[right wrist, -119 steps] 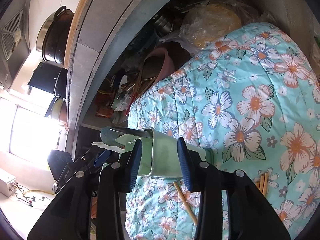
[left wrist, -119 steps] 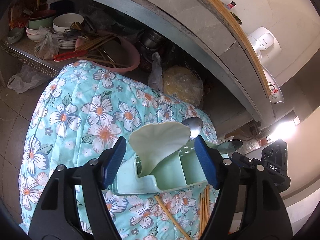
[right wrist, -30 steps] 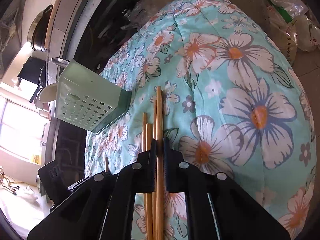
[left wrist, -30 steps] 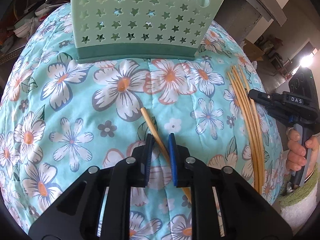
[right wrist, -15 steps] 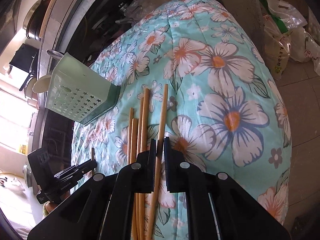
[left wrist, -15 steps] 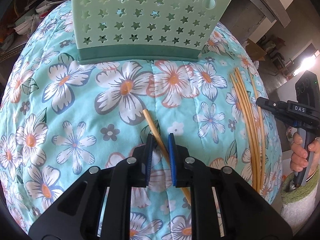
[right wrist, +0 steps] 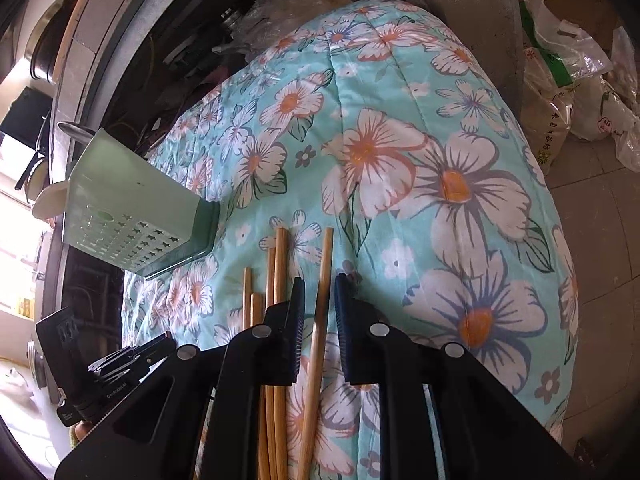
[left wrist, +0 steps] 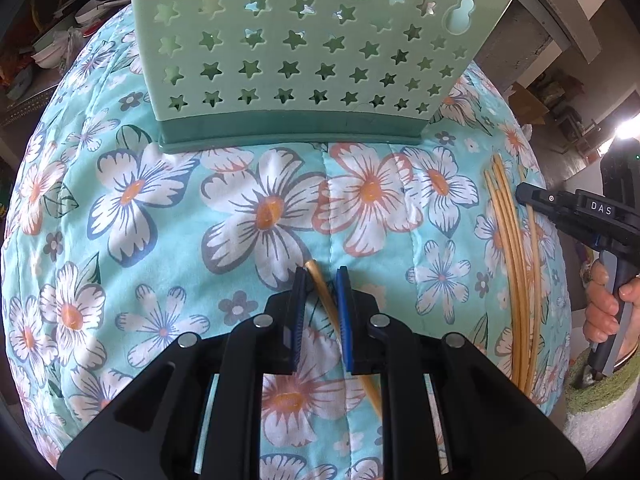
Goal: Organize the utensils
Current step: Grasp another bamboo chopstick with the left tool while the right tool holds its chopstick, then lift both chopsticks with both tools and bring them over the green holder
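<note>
A pale green utensil holder (left wrist: 312, 44) with star holes stands on a floral quilt (left wrist: 160, 208); it also shows in the right wrist view (right wrist: 132, 204) with a spoon sticking out. My left gripper (left wrist: 321, 276) is shut on a single bamboo chopstick (left wrist: 320, 284) lying on the quilt. My right gripper (right wrist: 318, 284) straddles one chopstick (right wrist: 322, 280) with a narrow gap on each side. Several more chopsticks (right wrist: 276, 280) lie just left of it, seen also in the left wrist view (left wrist: 508, 248).
A concrete counter and a shelf of bowls and dishes (left wrist: 52, 40) lie behind the quilt. Plastic bags (right wrist: 568, 92) sit on the tiled floor at the right. The right gripper's handle and the hand (left wrist: 600, 240) show at the quilt's right edge.
Both grippers drew back along their chopsticks, so less stick shows ahead of the tips. The right gripper's jaws have parted slightly around its chopstick. The holder has not moved.
</note>
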